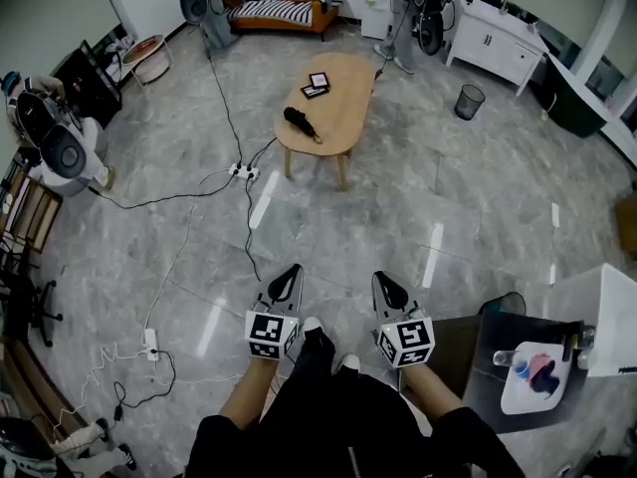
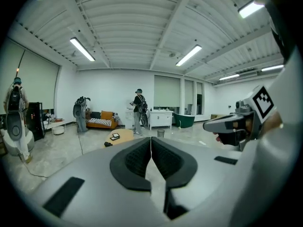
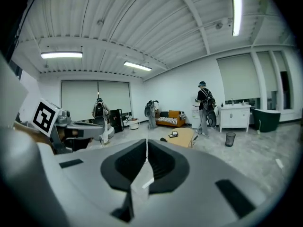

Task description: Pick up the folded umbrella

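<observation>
The folded black umbrella [image 1: 301, 122] lies on the near left part of an oval wooden table [image 1: 338, 118] far ahead across the floor. In the left gripper view the umbrella [image 2: 108, 144] is a small dark shape on the table [image 2: 124, 136]; the right gripper view shows the umbrella [image 3: 163, 139] on the table [image 3: 183, 137] too. My left gripper [image 1: 289, 279] and right gripper [image 1: 384, 287] are held side by side near my body, well short of the table. Both are shut with nothing between the jaws, which meet in the left gripper [image 2: 151, 144] and right gripper [image 3: 147, 146] views.
Two flat dark items [image 1: 317, 85] lie on the table's far half. Cables and a power strip [image 1: 244, 171] cross the floor before the table. A mesh bin [image 1: 469, 101] stands right of it. A dark side table [image 1: 468, 347] with a white tray is at my right.
</observation>
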The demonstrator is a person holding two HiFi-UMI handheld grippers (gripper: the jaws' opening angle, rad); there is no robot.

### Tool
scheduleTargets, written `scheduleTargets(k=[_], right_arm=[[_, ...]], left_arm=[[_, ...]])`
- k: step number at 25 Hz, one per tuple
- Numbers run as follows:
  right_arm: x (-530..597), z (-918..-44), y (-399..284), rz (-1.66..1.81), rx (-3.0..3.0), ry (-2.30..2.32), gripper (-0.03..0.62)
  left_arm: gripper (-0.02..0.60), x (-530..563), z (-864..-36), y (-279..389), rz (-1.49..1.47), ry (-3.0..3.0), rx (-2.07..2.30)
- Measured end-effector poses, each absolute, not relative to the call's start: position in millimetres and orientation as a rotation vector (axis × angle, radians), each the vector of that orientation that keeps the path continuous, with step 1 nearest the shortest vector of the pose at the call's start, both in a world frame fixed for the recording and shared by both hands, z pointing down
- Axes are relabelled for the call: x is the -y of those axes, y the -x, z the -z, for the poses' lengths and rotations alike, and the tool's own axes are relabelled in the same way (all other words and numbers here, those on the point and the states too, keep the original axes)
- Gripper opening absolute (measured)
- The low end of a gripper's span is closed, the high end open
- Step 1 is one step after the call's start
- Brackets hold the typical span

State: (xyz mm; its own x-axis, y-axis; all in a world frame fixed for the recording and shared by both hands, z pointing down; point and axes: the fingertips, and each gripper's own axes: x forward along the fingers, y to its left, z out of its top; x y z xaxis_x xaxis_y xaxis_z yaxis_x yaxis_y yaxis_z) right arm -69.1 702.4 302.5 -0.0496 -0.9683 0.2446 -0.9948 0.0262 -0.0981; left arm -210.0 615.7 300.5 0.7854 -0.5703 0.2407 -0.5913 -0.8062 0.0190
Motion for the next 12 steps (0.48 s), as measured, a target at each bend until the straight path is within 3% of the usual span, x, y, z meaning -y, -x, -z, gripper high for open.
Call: scheduleTargets(k=[12], right_arm=[[-605, -317, 58, -0.385, 2.082, -2.125, 0.011]], left_arm=[[0.015, -513, -295, 194, -0.247, -2.863, 0.893]])
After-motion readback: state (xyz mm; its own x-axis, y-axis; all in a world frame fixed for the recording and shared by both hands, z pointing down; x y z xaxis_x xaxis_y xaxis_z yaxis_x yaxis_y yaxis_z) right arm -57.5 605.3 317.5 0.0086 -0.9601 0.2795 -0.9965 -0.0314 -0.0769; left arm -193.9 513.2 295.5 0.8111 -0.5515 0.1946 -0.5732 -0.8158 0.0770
